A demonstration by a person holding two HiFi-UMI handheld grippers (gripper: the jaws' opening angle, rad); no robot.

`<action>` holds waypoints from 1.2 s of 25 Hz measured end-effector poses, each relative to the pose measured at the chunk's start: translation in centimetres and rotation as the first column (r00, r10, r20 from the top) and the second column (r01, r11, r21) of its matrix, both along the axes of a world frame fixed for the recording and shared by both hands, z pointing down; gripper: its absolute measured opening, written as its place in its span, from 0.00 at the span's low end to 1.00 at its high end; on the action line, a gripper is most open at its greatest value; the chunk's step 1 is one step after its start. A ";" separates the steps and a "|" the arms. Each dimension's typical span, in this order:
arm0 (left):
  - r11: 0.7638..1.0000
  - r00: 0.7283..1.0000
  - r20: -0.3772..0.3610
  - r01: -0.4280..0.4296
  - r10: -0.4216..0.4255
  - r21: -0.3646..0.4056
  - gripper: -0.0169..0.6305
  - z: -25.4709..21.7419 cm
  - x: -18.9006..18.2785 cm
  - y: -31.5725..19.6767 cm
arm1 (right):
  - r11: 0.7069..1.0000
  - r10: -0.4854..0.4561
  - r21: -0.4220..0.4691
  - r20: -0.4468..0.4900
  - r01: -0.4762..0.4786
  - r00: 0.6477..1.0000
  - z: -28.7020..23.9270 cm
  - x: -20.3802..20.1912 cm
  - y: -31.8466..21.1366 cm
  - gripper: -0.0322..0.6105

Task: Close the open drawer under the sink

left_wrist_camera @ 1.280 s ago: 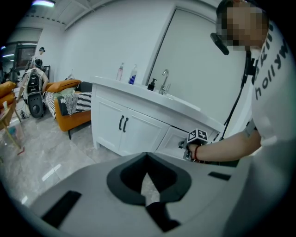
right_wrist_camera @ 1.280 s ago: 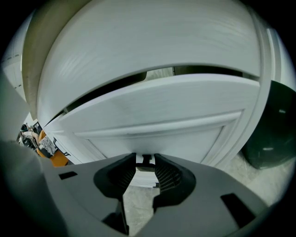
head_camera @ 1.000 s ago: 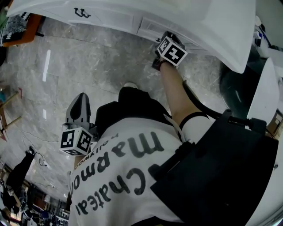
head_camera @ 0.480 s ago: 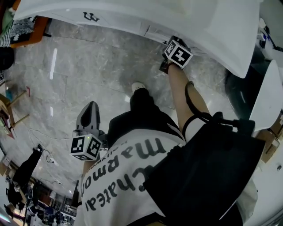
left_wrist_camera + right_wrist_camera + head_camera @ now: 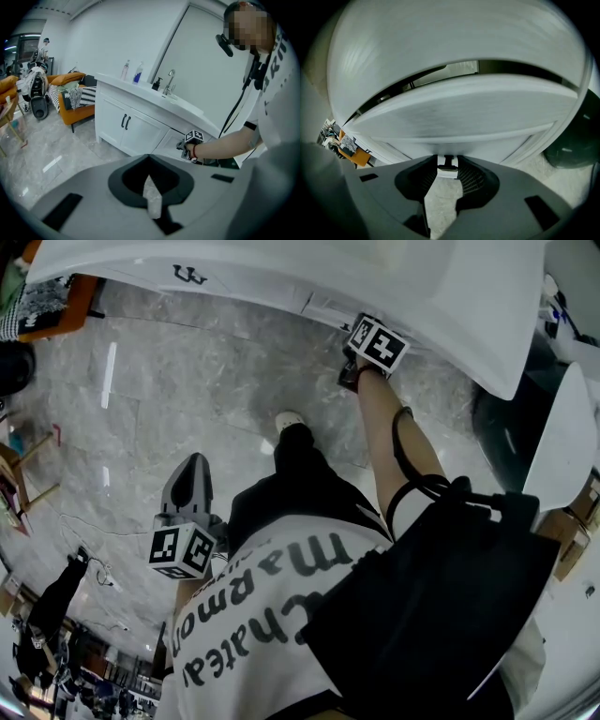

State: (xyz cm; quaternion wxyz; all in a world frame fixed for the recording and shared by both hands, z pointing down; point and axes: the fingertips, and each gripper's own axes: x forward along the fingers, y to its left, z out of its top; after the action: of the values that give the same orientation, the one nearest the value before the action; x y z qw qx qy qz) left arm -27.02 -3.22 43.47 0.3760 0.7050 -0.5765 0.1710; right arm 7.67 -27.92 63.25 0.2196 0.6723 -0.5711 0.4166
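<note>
One risk: the right hand-held gripper (image 5: 447, 172), pinching the drawer handle (image 5: 448, 162) at 12 o'clock, may slip if pushed askew; the left hand-held gripper (image 5: 150, 180) is closed, empty.

White panelled drawer (image 5: 459, 112) under the sink (image 5: 178, 100), seemingly slightly ajar

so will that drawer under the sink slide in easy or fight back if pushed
Probably glides straight in: the drawer is a rigid, flat white panel. Likely no slipping, since the right gripper looks closed on its handle. Weight can't be judged.
</note>
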 end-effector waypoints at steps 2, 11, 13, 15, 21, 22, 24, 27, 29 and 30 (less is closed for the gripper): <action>1.000 1.000 0.004 -0.004 0.004 0.007 0.04 -0.3 0.1 0.0 | 1.000 -0.015 -0.014 0.005 0.015 1.000 0.0 0.0 0.1 0.27; 0.998 1.000 0.007 -0.024 0.023 0.050 0.04 -1.7 0.2 -0.9 | 0.996 -0.073 -0.047 -0.009 0.073 0.997 -0.9 -0.2 1.4 0.26; 0.997 0.999 0.005 -0.037 0.036 0.063 0.04 -2.1 0.6 -1.4 | 0.996 -0.072 -0.054 -0.017 0.071 0.997 -1.2 -0.1 2.1 0.21; 0.995 0.998 0.005 -0.059 0.059 0.074 0.04 -2.5 1.0 -2.0 | 0.996 -0.072 -0.060 -0.012 0.072 0.997 -1.6 -0.1 3.1 0.14; 0.988 0.992 -0.001 -0.125 0.125 0.088 0.04 -3.1 2.9 -4.1 | 0.982 -0.167 -0.069 0.084 0.173 0.982 -3.8 -2.4 7.5 0.08; 0.986 0.990 0.002 -0.139 0.139 0.089 0.04 -3.2 3.4 -4.6 | 0.977 -0.198 -0.064 0.109 0.205 0.974 -4.5 -3.1 8.3 0.08; 0.981 0.986 0.007 -0.166 0.166 0.098 0.04 -3.5 4.2 -5.6 | 0.960 -0.267 -0.043 0.143 0.275 0.953 -6.0 -4.3 9.7 0.07; 0.972 0.979 0.011 -0.202 0.202 0.123 0.04 -3.9 5.5 -6.8 | 0.942 -0.329 -0.007 0.174 0.335 0.928 -8.4 -5.2 11.2 0.07; 0.968 0.977 0.005 -0.212 0.213 0.131 0.04 -4.2 6.1 -7.0 | 0.940 -0.336 0.017 0.212 0.340 0.918 -10.1 -5.8 11.9 0.07; 0.968 0.977 -0.005 -0.212 0.215 0.132 0.04 -4.3 6.5 -7.0 | 0.938 -0.342 0.031 0.230 0.344 0.911 -11.1 -6.1 12.3 0.07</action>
State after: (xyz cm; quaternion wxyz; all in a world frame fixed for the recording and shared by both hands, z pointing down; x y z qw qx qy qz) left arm -20.56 -10.21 39.16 0.3141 0.7876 -0.5036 0.1655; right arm 1.56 -15.64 52.14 0.2246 0.5073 -0.6998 0.4500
